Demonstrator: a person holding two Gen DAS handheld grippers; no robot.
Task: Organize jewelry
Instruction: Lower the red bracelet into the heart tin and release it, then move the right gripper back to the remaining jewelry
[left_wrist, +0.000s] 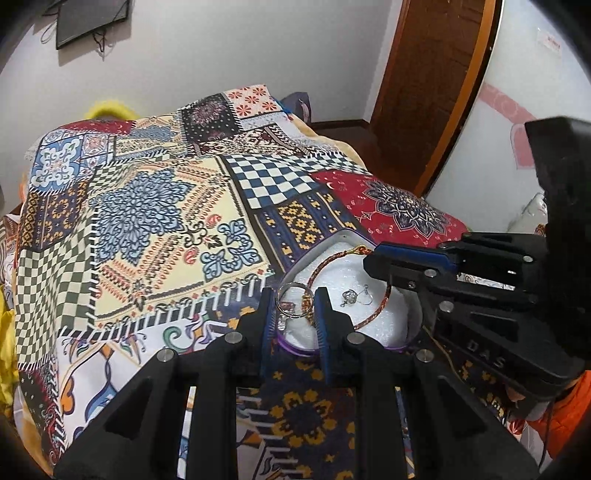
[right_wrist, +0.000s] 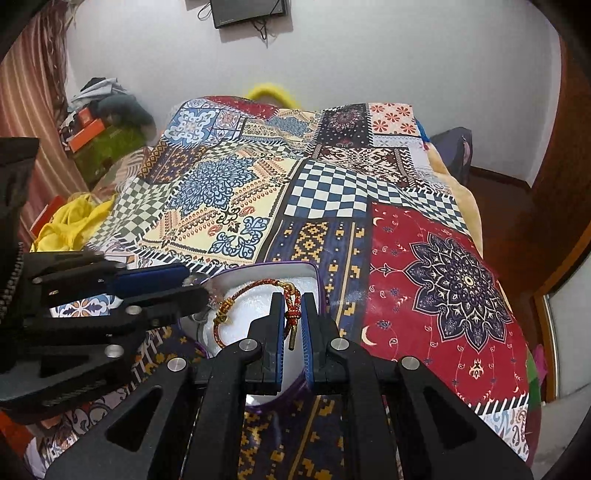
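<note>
Cord bracelet (right_wrist: 258, 291), light and limp, looks best pinched at its knot, where right fingers (right_wrist: 275, 325) hold it over the box (right_wrist: 317, 275); left fingers (left_wrist: 267, 314) grip a ring (left_wrist: 293, 300).

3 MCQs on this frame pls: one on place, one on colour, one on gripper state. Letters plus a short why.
1. Where does the white-lined box sit?
A. patterned bedspread
B. wooden shelf
C. floor

2. Main colour of the braided cord bracelet?
A. green
B. red
C. white

3. What is between the right gripper fingers?
A. nothing
B. the bracelet's knotted end
C. a silver ring

Key: 1 A, bedspread pattern surrounds the box; 2 B, red cord with gold accents; 3 B, the knot sits pinched between the blue pads.
</note>
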